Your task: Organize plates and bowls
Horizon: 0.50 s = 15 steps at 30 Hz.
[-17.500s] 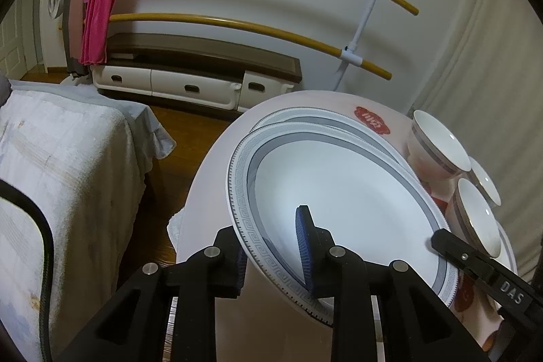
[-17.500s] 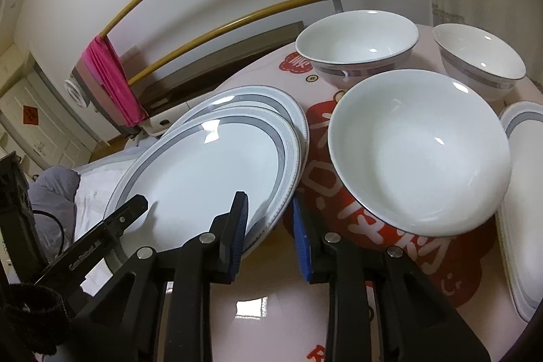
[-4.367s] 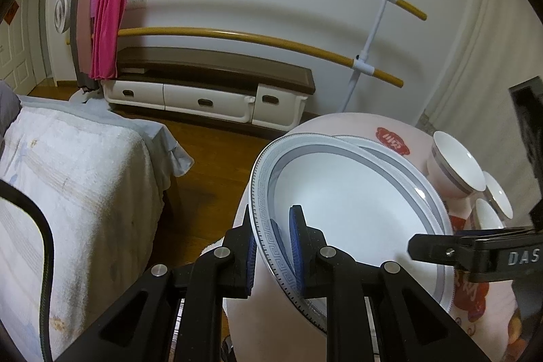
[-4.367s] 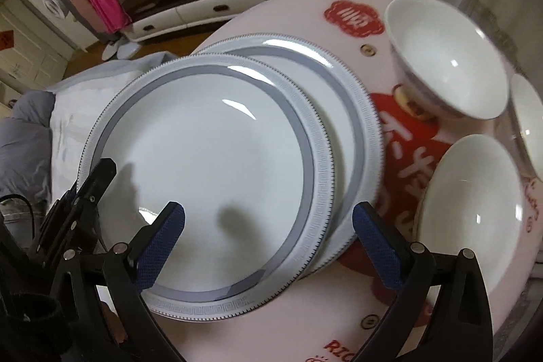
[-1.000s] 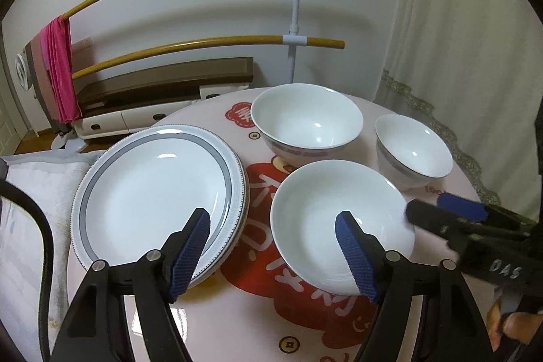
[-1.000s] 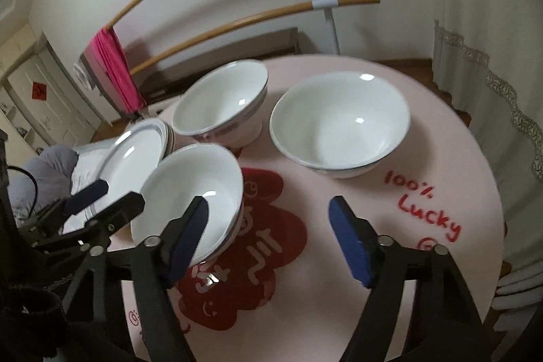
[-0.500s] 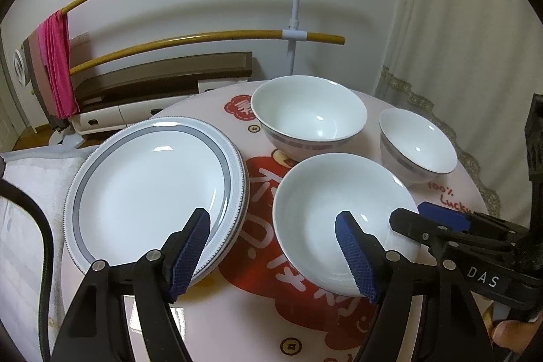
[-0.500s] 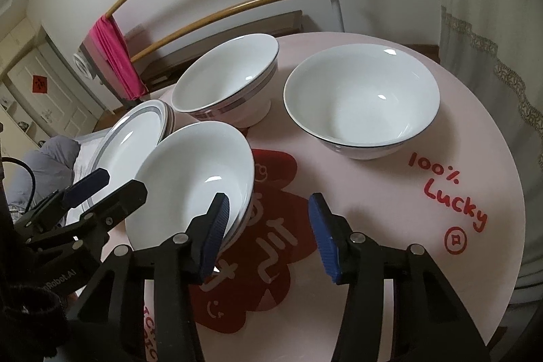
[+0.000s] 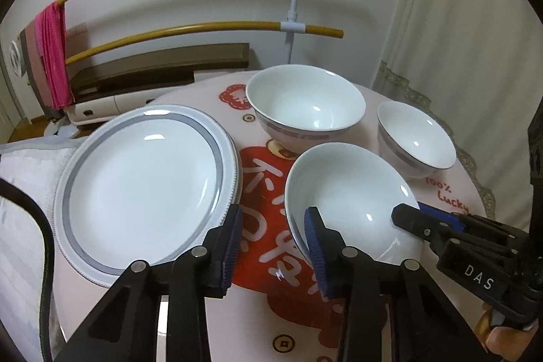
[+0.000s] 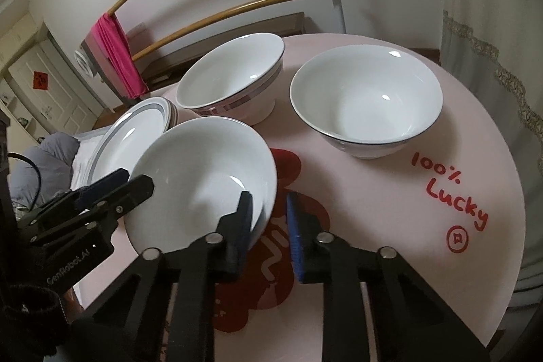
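Both grippers straddled the shallow bowl [image 9: 349, 192] at lower centre — the left gripper [image 9: 273, 246] apart at its near rim, the right gripper [image 10: 269, 219] apart astride the opposite rim — seemingly to lift it; the plates [image 9: 142, 178] sat stacked left on the bench [image 10: 424, 192].

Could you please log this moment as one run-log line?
left tool: open, straddling shallow bowl rim | right tool: open, same | plates: stacked

Lower plate of the plate stack [image 9: 237, 158] shows only as a rim sliver under the top plate. Near rim of shallow bowl [image 10: 203, 165] hidden behind right gripper [image 10: 269, 212] finger; contact not determinable. Red table print [image 9: 264, 226] partly covered, lower edge cropped
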{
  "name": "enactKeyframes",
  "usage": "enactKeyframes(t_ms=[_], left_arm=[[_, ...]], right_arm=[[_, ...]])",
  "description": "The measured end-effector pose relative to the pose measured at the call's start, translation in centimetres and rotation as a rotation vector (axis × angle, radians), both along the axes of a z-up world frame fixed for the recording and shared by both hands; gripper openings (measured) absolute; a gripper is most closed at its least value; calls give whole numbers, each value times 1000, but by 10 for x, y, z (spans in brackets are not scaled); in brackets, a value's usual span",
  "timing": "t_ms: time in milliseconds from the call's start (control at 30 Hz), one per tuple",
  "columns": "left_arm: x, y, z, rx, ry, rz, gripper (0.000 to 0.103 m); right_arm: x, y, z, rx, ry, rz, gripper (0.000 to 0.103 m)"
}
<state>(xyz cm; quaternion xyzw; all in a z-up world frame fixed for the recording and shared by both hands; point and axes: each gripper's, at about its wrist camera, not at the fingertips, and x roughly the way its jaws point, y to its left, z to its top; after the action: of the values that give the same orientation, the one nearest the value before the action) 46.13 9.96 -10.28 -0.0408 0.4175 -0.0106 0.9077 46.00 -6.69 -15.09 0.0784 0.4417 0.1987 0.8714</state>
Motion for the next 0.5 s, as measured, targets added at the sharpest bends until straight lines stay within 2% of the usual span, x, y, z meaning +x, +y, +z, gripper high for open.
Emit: enactKeyframes(t_ms=[67, 133, 167, 500], left_arm=[[0, -2, 0, -1, -2, -10, 29], [1, -4, 0, -10, 4, -26, 18], [2, -5, -1, -19, 8, -38, 10], [2, -7, 3, -7, 7, -62, 9]], right_arm=[[-1, -1, -1, 7, 3, 4, 14], [-1, 0, -1, 9, 3, 10, 12], [-1, 0, -1, 12, 1, 11, 12], [-3, 2, 2, 2, 0, 22, 12]])
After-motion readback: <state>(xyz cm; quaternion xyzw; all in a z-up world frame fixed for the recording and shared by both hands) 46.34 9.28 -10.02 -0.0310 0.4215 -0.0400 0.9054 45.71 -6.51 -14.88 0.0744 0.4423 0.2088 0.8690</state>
